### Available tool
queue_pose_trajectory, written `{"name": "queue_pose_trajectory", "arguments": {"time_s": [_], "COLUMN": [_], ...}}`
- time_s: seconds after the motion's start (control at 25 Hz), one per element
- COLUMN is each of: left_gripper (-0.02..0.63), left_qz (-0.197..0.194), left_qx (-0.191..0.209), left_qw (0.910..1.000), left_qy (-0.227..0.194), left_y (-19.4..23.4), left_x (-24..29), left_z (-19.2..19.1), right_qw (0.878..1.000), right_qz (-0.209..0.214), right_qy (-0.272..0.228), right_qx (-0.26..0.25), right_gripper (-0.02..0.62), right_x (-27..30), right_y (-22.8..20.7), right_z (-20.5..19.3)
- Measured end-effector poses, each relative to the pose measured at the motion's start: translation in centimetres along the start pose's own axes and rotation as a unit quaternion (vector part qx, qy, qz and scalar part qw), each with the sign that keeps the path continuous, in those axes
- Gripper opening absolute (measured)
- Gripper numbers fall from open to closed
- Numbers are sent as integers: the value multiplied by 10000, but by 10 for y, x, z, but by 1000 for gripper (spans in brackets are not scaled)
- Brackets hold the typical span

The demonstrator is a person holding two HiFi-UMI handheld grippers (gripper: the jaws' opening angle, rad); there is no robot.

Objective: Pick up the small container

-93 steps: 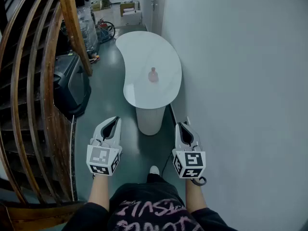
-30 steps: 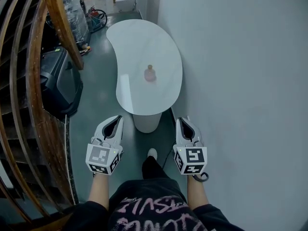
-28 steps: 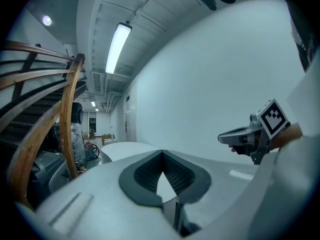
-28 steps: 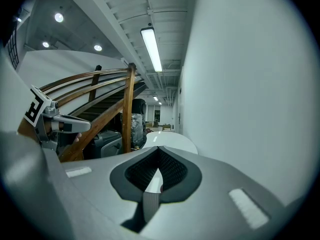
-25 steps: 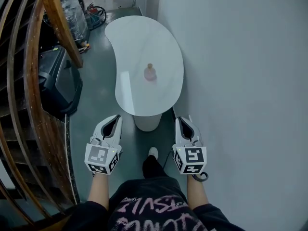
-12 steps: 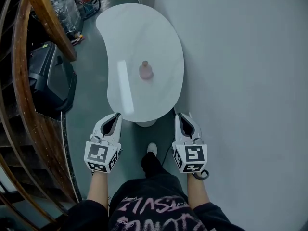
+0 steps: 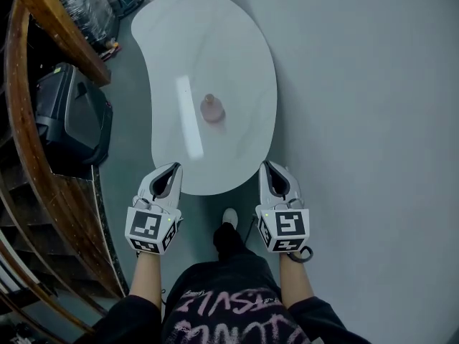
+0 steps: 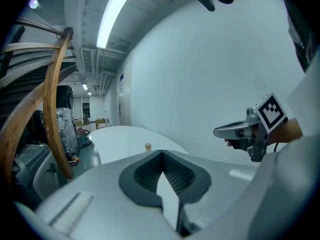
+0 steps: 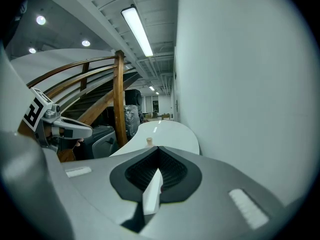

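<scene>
**Ben:** Looking for the small container (image 7: 211,110)? It stands upright near the middle of the white table (image 7: 215,34), all alone. Nothing touches it.

**Mia:** Why has nobody grabbed it?

**Ben:** The grippers are too far back. The left gripper (image 7: 172,170) and the right gripper (image 7: 271,172) are both at the near edge of the table, well apart from the container. I think the person has to step closer first. One shoe (image 7: 229,217) shows on the floor between the grippers.

**Mia:** Are the grippers holding anything?

**Ben:** No. Each one has its jaws pressed together with nothing between them. One will have to spread its jaws before it can take the container.

**Mia:** Why do they point straight ahead?

**Ben:** I guess so they aim at the container. Each gripper view shows it as a tiny thing just above the jaw tips.

**Mia:** What is around the table?

**Ben:** The grey wall (image 7: 373,120) is right beside it on the right. A black box (image 7: 68,120) and a wooden stair rail (image 7: 43,6) are on the left. So the near end looks like the easy way in.
</scene>
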State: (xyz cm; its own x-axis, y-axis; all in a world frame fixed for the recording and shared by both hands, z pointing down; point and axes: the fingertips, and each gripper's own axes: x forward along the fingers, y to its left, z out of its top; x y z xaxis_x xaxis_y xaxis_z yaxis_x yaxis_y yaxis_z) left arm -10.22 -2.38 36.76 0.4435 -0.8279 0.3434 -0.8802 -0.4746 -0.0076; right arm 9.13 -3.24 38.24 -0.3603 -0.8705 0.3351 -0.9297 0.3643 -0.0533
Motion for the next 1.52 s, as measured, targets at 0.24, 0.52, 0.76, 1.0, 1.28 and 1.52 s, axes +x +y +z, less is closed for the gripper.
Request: {"name": "queue_pose_trajectory", "arguments": {"time_s": [0.24,0.52,0.76,1.0,1.28,1.52], "left_gripper": [2,2,2,2,2,2], "left_qz": [-23,22,121,192,148,84], "left_qx": [209,326,395,384,321,234], "left_qw": [9996,9991,9988,9989,9993,9996], "left_qy": [172,262,243,177,120,99], "left_y": [-1,1,1,4,6,13], "left_x": [33,47,45,40,47,59], "left_z": [10,20,32,38,37,34], "right_qw": [9999,9996,9993,9991,9990,9995], "right_qz": [93,233,322,356,304,205], "right_qy": [60,15,-66,-154,-246,-197], "right_qx": [87,128,153,147,199,104], "right_gripper": [11,11,11,11,11,11], "right_x": [27,47,48,45,47,55], "right_y": [-20,-25,-27,-22,-28,-30], "right_z": [5,14,26,34,38,38]}}
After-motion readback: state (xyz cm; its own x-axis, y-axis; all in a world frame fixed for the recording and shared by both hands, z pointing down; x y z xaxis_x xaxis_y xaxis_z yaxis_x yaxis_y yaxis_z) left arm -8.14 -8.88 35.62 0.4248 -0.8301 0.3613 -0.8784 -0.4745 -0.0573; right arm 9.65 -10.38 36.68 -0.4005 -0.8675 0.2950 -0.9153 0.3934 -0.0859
